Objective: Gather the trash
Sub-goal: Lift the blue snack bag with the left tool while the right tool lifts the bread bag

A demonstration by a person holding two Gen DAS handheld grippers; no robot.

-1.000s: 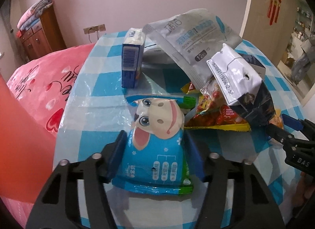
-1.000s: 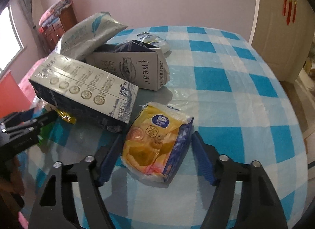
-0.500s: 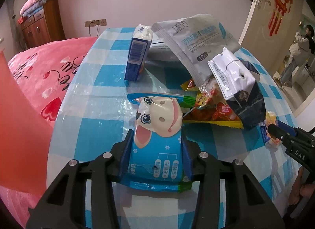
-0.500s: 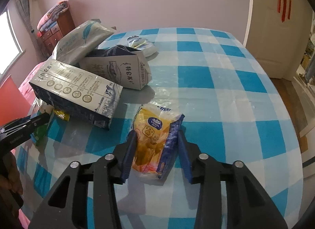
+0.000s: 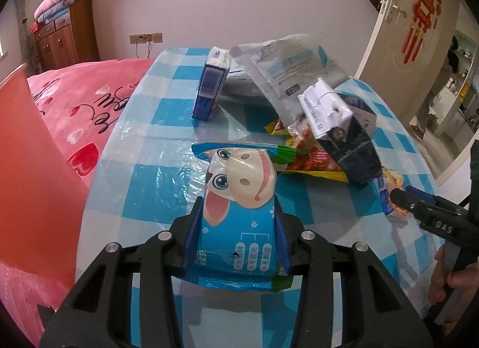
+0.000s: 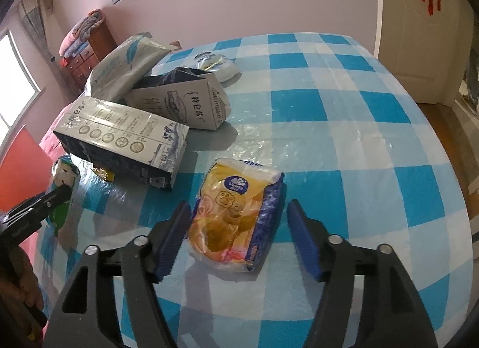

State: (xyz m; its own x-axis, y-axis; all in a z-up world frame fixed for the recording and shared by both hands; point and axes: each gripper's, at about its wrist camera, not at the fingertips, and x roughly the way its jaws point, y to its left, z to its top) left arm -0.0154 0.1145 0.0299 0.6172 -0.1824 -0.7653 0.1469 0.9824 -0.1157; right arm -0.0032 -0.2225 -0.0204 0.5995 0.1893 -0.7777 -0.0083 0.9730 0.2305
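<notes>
A blue packet with a cartoon cow (image 5: 239, 180) sits upright between my left gripper's (image 5: 237, 209) blue pads, and the gripper is shut on its lower part. In the right wrist view a yellow tissue pack (image 6: 236, 213) lies flat on the checked tablecloth (image 6: 359, 138). My right gripper (image 6: 238, 207) straddles it, its jaws are opening, and both pads stand clear of the pack's sides. The right gripper's tip (image 5: 401, 195) also shows at the right of the left wrist view, next to the same pack.
Two milk cartons (image 6: 119, 138) (image 6: 185, 99), a grey foil bag (image 6: 119, 63), a blue box (image 5: 211, 87) and a red snack wrapper (image 5: 311, 156) are piled mid-table. A pink bed (image 5: 89, 93) lies left of the table; a door (image 5: 419, 48) stands open at right.
My left gripper closed on the cow packet and rose a little with it. My right gripper squeezed the yellow pack half a second ago and has since spread apart, leaving it on the table.
</notes>
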